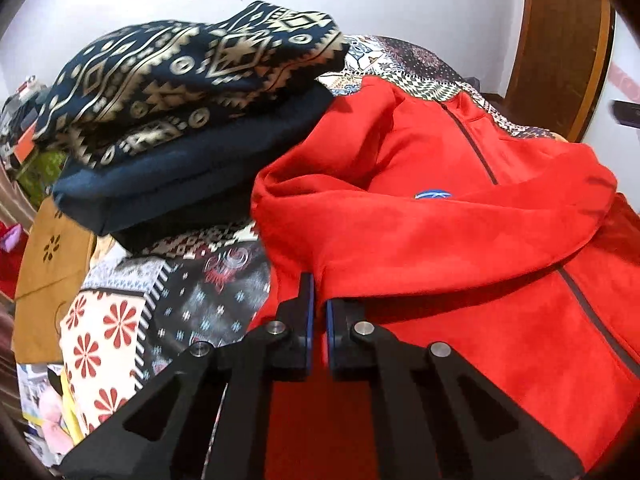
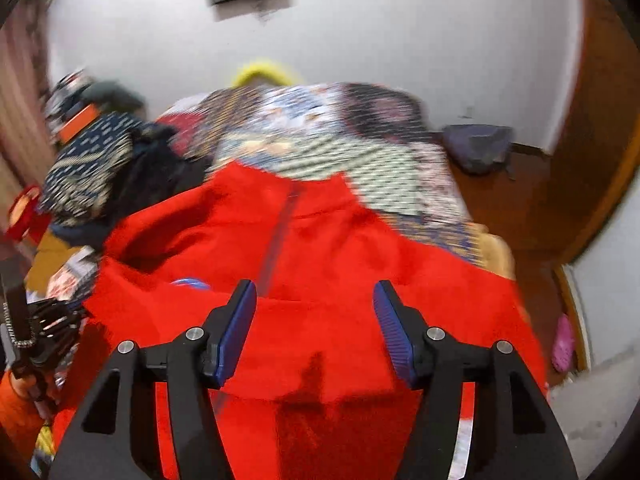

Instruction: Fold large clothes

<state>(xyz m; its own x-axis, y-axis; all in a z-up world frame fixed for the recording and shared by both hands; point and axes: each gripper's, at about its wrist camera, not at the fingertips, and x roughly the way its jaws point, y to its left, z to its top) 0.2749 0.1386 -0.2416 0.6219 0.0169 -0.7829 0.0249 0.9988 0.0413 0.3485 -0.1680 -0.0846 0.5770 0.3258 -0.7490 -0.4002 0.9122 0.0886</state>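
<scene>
the left tongs (image 1: 319, 322), pinched nearly shut on a fold of the soft red zip-front fleece jacket (image 1: 460, 240) lying on the patchwork-quilted bed (image 1: 120, 320), could lose that thin bite while the right tongs (image 2: 316, 332) hover wide open and empty, letting the sleeve flop; its zip axis runs away toward the collar.

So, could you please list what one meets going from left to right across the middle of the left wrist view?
Tan cloth → folded navy patterned clothes → red jacket → wooden door.
</scene>
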